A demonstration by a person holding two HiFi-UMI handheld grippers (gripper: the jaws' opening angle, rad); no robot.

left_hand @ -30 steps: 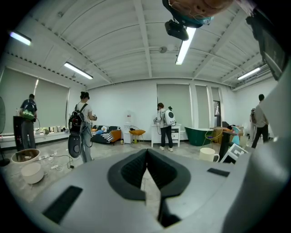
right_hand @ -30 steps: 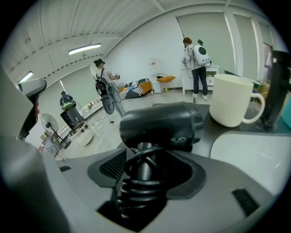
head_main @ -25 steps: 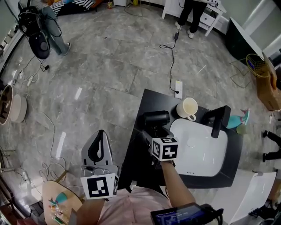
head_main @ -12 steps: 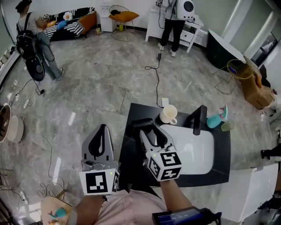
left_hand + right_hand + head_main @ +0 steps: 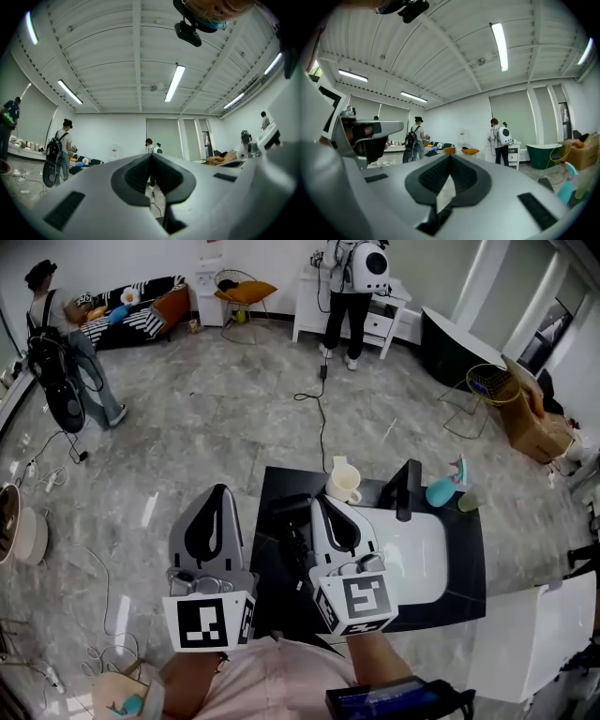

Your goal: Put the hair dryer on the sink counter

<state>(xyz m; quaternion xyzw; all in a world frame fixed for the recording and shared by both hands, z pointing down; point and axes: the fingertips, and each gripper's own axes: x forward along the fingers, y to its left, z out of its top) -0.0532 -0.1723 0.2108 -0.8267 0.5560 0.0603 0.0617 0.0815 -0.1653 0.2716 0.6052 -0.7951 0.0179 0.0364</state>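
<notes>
The black hair dryer (image 5: 290,506) lies on the black sink counter (image 5: 469,573), left of the white basin (image 5: 417,549); my right gripper hides part of its handle. That right gripper (image 5: 318,503) hangs above the dryer and points up and away, shut with nothing between its pads (image 5: 450,157). My left gripper (image 5: 217,491) is held over the floor to the left of the counter, also shut and empty (image 5: 151,154). Neither gripper touches the dryer.
A cream mug (image 5: 342,484) stands at the counter's far edge beside the black faucet (image 5: 405,491). A teal bottle (image 5: 441,490) and a green cup (image 5: 467,502) stand further right. A cable (image 5: 317,423) runs across the grey floor. People stand at the far wall.
My right gripper has come off the hair dryer, risen toward me and closed its jaws. The dryer stays on the counter. The head view has tilted up.
</notes>
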